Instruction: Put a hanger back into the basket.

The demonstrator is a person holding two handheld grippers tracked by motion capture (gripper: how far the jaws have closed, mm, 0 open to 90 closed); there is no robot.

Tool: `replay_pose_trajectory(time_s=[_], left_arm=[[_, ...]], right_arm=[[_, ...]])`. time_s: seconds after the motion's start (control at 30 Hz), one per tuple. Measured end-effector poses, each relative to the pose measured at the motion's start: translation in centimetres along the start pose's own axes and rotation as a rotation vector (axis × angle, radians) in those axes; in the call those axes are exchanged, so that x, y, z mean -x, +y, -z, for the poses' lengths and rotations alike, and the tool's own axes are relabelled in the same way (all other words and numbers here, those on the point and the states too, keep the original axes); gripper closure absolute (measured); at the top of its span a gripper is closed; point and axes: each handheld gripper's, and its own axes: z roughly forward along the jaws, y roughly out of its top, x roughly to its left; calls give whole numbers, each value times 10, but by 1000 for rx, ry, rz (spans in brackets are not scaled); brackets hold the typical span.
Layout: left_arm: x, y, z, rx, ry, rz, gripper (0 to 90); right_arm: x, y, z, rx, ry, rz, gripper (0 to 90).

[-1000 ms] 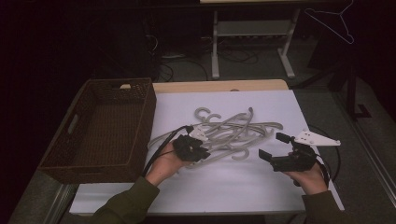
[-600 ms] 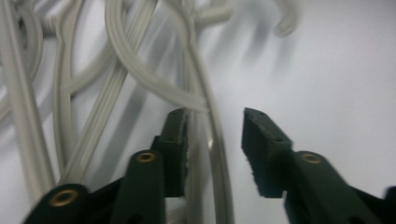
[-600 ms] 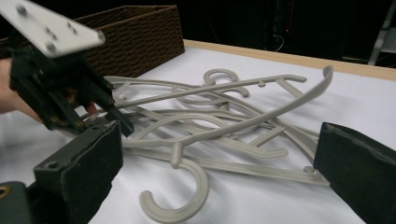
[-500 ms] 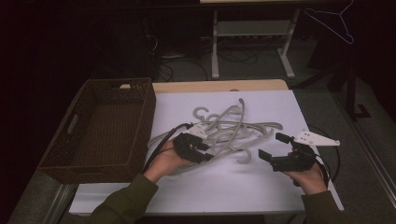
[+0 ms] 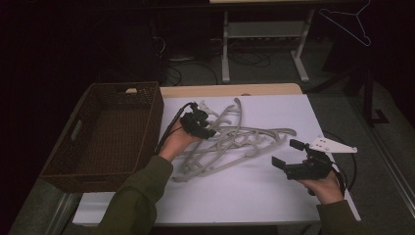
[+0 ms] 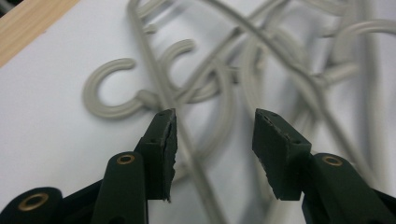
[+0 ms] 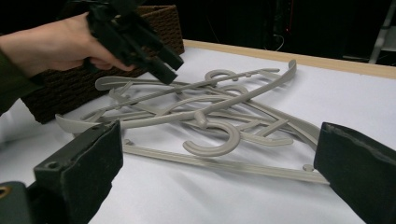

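Observation:
A tangled pile of several grey plastic hangers [image 5: 235, 139] lies on the white table top [image 5: 254, 196]. My left gripper [image 5: 210, 132] hovers over the pile's far left part, jaws open. In the left gripper view the open left gripper [image 6: 215, 140] hangs just above the hangers [image 6: 219, 70], and a thin hanger bar runs close beside the left jaw. My right gripper [image 5: 286, 152] rests near the table's right front, wide open and holding nothing, just right of the pile. From the right gripper view the hangers [image 7: 210, 116] lie ahead of the right gripper [image 7: 219, 172], with the left gripper [image 7: 135, 37] beyond them.
A dark wicker basket [image 5: 112, 132] stands at the table's left side, close to the left hand. A wooden strip [image 5: 230, 90] marks the far table edge. Behind are a metal rack [image 5: 264, 34] and a wire hanger [image 5: 350, 22] hanging at the top right.
My left gripper has moved away from the person, from the pile's near left to its far left. The hangers have shifted and settled flatter. The right gripper has stayed put.

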Motion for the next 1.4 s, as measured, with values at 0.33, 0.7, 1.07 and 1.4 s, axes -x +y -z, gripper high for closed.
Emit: replay_pose_trajectory(time_s=[0.33, 0.7, 1.07, 1.4], left_arm=[[-13, -4, -34, -92, 15, 65, 635], [-12, -4, -38, -81, 40, 132, 731], [-19, -9, -34, -83, 60, 159, 802], [-13, -11, -19, -69, 52, 176, 810]], right_arm=[[-1, 0, -1, -3, 2, -7, 7], [0, 0, -2, -6, 4, -3, 8], [-1, -1, -3, -7, 7, -9, 7], [-2, -1, -5, -15, 17, -9, 8]])
